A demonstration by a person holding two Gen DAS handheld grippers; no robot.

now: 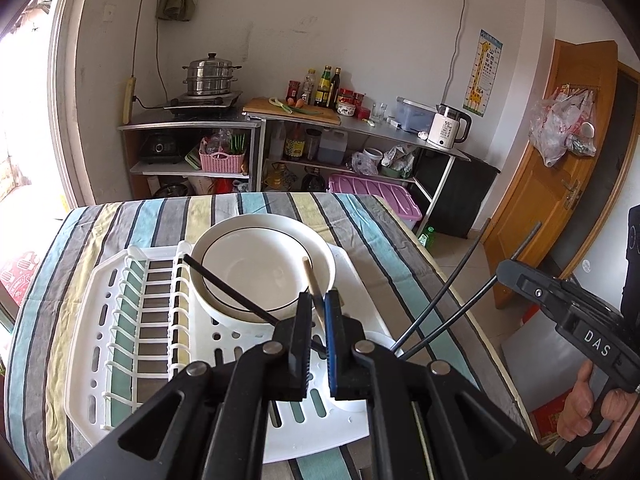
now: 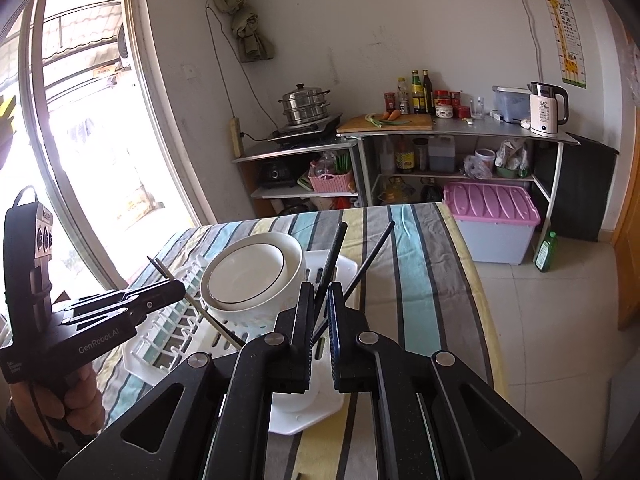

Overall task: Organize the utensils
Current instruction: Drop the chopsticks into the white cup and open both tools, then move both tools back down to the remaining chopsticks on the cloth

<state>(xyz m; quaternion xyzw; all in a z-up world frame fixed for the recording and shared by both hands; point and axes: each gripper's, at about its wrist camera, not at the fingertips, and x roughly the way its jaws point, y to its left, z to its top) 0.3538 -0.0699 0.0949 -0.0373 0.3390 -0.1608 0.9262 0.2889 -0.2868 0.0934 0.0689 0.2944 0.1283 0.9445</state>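
Observation:
A white dish rack (image 1: 132, 344) lies on the striped tablecloth with a white bowl (image 1: 260, 260) stacked in another bowl. My left gripper (image 1: 318, 304) is shut on chopsticks: a wooden one (image 1: 311, 280) and a black one (image 1: 224, 288), over the rack. In the right wrist view my right gripper (image 2: 320, 296) is shut on two black chopsticks (image 2: 334, 256) that splay upward above the rack (image 2: 316, 412). The left gripper (image 2: 168, 286) shows there at left, the right gripper's body (image 1: 560, 304) in the left wrist view at right.
A white cup (image 1: 380, 340) sits in the rack's near right corner. Beyond the table stand metal shelves with a steamer pot (image 1: 210, 74), bottles, a kettle (image 1: 448, 126) and a pink-lidded bin (image 2: 492, 220). A wooden door (image 1: 560, 168) is at right, a window at left.

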